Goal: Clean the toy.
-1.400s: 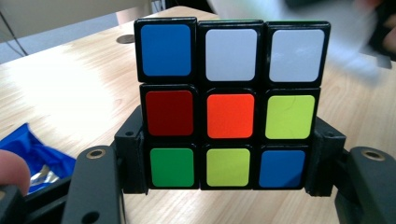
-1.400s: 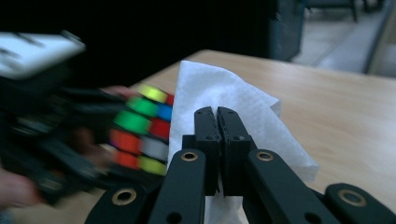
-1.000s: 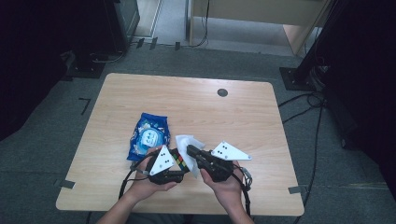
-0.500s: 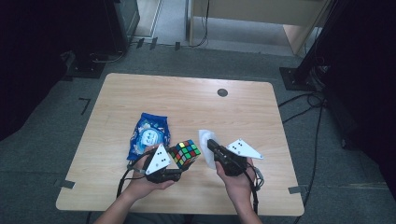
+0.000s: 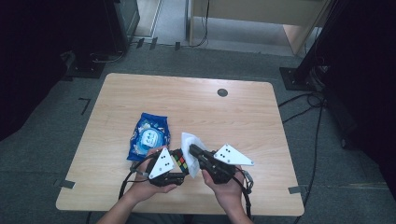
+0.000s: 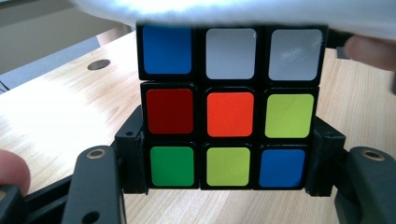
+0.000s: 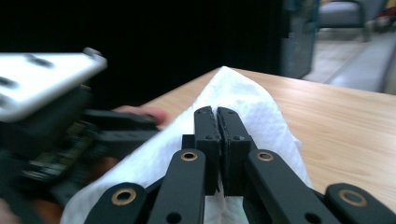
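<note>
Gripping the cube (image 6: 224, 114), left gripper (image 5: 173, 164) faces right gripper (image 5: 194, 150) — pinching tissue (image 7: 243, 107).

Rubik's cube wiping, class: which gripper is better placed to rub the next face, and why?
The right gripper. It is shut on the white wipe, which already lies against the Rubik's cube. The left gripper is clamped on the cube, serving as its holder.

Light wooden table (image 5: 233, 112) with round grommet (image 5: 222, 92); grey carpet floor (image 5: 60, 121); black cables (image 5: 303, 109); dark surroundings.

Blue packet (image 5: 150, 136), perhaps wipes; table (image 5: 233, 116)
</note>
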A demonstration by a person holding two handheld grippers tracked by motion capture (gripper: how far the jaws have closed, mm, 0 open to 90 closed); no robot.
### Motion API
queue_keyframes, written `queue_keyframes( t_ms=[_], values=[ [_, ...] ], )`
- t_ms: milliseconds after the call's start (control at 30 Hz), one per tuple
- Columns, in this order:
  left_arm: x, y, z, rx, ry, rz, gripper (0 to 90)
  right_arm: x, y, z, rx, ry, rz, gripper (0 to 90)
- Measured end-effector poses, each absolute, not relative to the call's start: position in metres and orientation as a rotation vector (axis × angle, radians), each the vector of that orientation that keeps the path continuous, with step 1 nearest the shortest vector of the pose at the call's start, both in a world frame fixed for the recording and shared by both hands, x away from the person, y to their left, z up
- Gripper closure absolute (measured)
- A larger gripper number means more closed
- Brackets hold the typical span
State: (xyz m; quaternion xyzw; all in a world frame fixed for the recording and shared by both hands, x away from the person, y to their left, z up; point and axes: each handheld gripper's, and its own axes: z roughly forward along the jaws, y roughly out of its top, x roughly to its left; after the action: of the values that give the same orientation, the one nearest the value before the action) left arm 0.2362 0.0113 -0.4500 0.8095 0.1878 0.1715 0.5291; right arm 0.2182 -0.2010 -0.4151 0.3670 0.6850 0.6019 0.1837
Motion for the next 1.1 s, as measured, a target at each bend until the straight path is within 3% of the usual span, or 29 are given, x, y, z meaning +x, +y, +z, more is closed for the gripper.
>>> queue_keyframes(
  t_ms=[167,333,433,533,633,700,933,1100],
  values=[
    [0.239,0.016,-0.447,1.913,0.463,0.411,34.3,0.229,-0.214,-0.431,1.028,1.897,1.473,89.1],
    [0.242,0.022,-0.444,1.912,0.480,0.429,34.3,0.251,-0.252,-0.469,1.262,1.876,1.306,89.2],
    [0.245,0.022,-0.447,1.922,0.504,0.427,34.3,0.256,-0.268,-0.472,1.317,1.829,1.287,88.4],
    [0.246,0.020,-0.449,1.930,0.509,0.427,34.3,0.257,-0.273,-0.469,1.337,1.801,1.306,74.5],
    [0.247,0.018,-0.450,1.935,0.511,0.424,34.3,0.251,-0.267,-0.459,1.295,1.771,1.390,61.0],
    [0.247,0.018,-0.451,1.938,0.520,0.426,34.3,0.246,-0.259,-0.449,1.258,1.772,1.448,56.9],
    [0.248,0.017,-0.453,1.954,0.526,0.422,34.3,0.224,-0.225,-0.422,1.173,1.818,1.726,56.1],
    [0.245,0.015,-0.452,1.942,0.514,0.415,34.3,0.216,-0.200,-0.417,1.078,1.897,1.730,56.1]
  ],
)
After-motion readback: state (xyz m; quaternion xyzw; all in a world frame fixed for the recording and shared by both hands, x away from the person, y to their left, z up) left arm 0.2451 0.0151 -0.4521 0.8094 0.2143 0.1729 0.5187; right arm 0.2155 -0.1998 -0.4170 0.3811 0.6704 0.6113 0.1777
